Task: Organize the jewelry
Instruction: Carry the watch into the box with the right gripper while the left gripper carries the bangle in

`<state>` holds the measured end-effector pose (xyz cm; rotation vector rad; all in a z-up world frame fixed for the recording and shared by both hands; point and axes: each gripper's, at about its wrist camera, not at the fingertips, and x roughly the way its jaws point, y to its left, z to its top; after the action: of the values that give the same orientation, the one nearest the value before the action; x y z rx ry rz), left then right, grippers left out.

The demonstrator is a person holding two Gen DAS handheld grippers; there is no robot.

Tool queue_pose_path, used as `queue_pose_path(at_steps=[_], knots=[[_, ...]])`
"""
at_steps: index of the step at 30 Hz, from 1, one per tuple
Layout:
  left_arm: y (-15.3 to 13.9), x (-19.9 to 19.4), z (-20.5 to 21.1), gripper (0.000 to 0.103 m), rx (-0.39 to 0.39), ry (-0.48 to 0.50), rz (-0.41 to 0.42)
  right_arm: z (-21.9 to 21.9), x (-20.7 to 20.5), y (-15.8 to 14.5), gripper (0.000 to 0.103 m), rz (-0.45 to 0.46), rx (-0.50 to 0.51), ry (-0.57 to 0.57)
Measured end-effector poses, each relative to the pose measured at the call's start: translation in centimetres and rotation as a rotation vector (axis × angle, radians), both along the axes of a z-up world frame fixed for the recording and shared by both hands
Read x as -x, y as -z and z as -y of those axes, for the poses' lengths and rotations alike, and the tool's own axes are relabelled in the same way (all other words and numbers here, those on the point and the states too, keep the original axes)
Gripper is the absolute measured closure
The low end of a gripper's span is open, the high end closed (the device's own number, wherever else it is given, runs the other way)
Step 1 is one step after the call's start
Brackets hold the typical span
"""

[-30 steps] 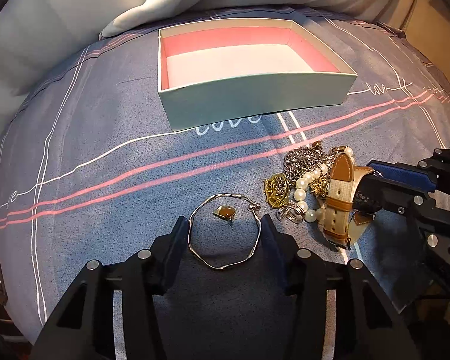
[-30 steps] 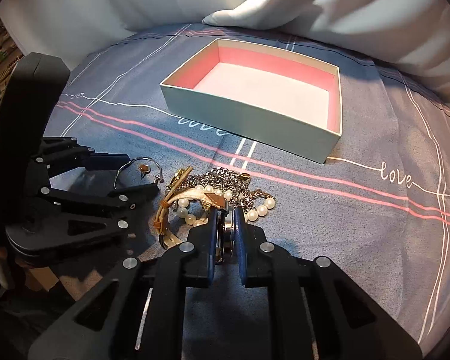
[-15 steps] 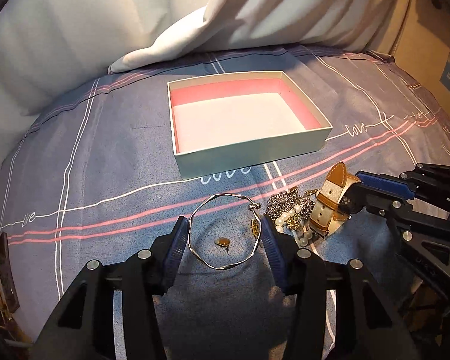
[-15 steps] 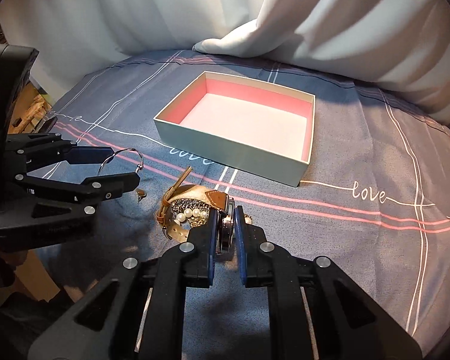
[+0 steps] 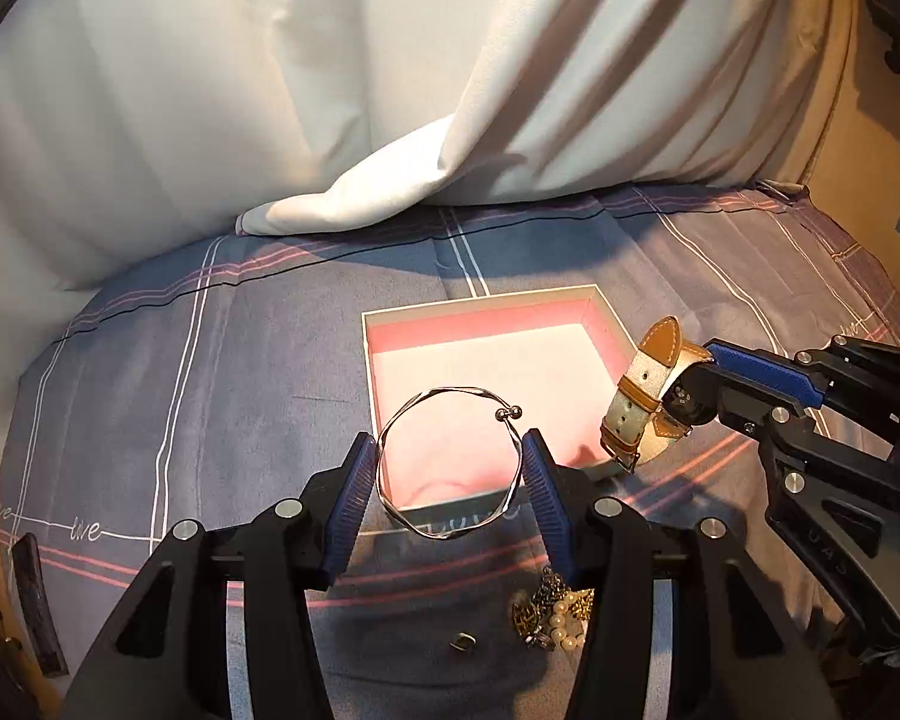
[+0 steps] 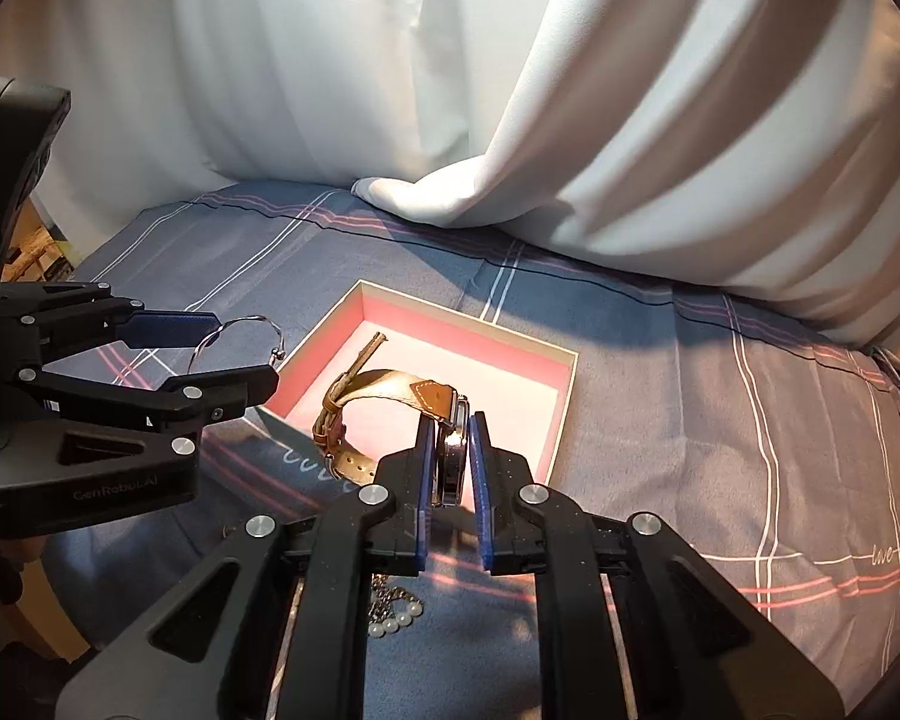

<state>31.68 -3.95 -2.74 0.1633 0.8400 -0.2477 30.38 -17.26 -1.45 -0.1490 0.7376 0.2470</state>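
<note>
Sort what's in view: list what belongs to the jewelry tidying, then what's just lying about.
Part of the job:
bangle in left claw
watch in right claw
box
pile of chains and pearls
small pendant

Just lying about:
white drape
bedsheet

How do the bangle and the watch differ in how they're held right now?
The bangle is a thin, rigid silver hoop spanning the widely spread left tongs; the watch has a tan leather strap, and its case is pinched between the nearly closed right tongs, strap drooping. Both hang lifted near the pink-lined box.
</note>
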Motion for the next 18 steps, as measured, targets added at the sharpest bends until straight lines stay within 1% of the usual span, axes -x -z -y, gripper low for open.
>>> queue_pose_path(at_steps=[3, 8, 13, 18], knots=[[-0.7, -1.4, 0.2, 0.054, -0.010, -0.016, 0.018, 0.1, -2.0, -0.6, 0.091, 0.008, 0.010, 0.012], [-1.1, -3.6, 0.5, 0.054, -0.008, -0.040, 0.016, -0.2, -4.6, -1.0, 0.091, 0.003, 0.033, 0.016], [-0.7, -5.0, 0.7, 0.054, 0.001, -0.050, -0.010, -0.6, -5.8, -1.0, 0.091, -0.006, 0.050, 0.022], [0.2, -5.8, 0.8, 0.054, -0.005, -0.055, -0.036, -1.0, -6.2, -0.2, 0.091, -0.025, 0.069, 0.014]])
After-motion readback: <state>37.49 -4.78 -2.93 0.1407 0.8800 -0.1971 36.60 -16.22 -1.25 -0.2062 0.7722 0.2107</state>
